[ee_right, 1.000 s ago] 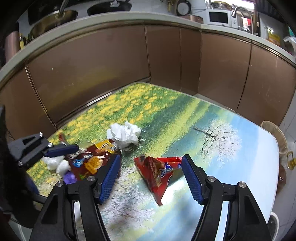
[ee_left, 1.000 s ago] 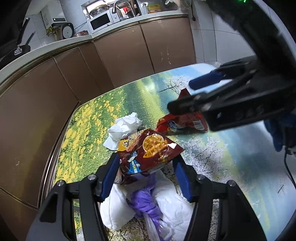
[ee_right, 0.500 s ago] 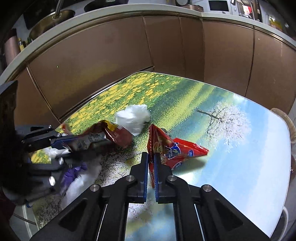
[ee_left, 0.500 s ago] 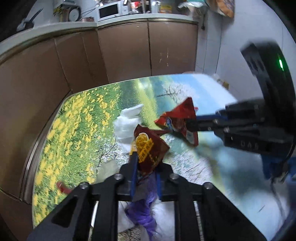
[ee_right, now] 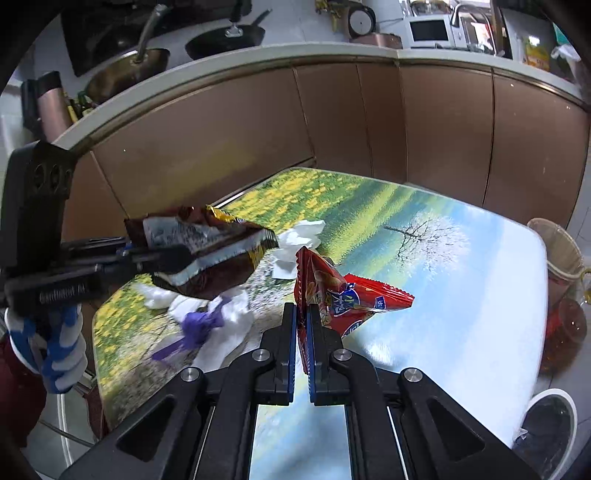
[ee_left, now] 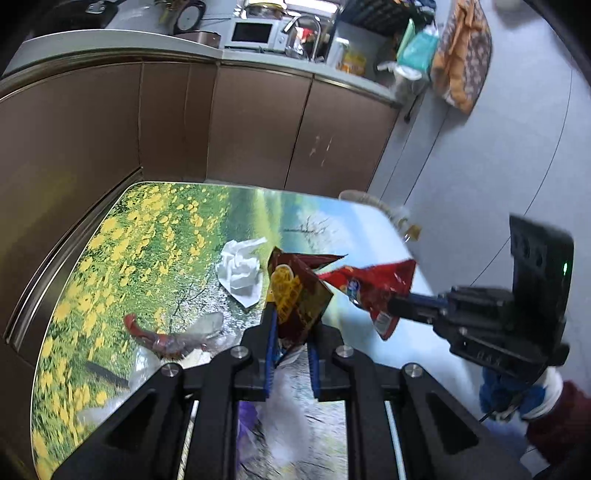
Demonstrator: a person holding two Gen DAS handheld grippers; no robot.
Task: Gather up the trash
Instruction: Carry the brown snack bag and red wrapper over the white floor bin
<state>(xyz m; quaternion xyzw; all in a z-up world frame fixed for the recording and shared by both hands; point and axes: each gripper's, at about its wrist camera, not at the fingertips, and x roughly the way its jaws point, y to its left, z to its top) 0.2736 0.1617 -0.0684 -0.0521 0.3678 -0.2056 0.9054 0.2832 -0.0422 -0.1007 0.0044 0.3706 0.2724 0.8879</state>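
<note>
Mid pick-up, both wrappers clear of the table (ee_right: 461,280). Left gripper (ee_left: 291,332) clamped tight on lower end of brown snack bag (ee_left: 297,295), bag sticking up crumpled between the blue pads, yellow print facing camera. Right gripper (ee_right: 303,325) pinched nearly closed on edge of red snack bag (ee_right: 343,295), rest of bag hanging out to the right, creased, shiny. Next likely: carry both to a bin; possible bin with a white rim at lower right of right wrist view (ee_right: 550,421), can't confirm. Needs firm grip through the swing, thin foil could slip. Just past the grippers, still on table: white and purple plastic bag heap (ee_right: 214,321), torn clear-and-red wrapper (ee_left: 173,338) to the left. Farther: crumpled white tissue (ee_left: 240,271) lying loose on flower-print top. Beyond: brown cabinet fronts (ee_right: 258,122), counter with microwave (ee_left: 255,33) and pans (ee_right: 225,38).
</note>
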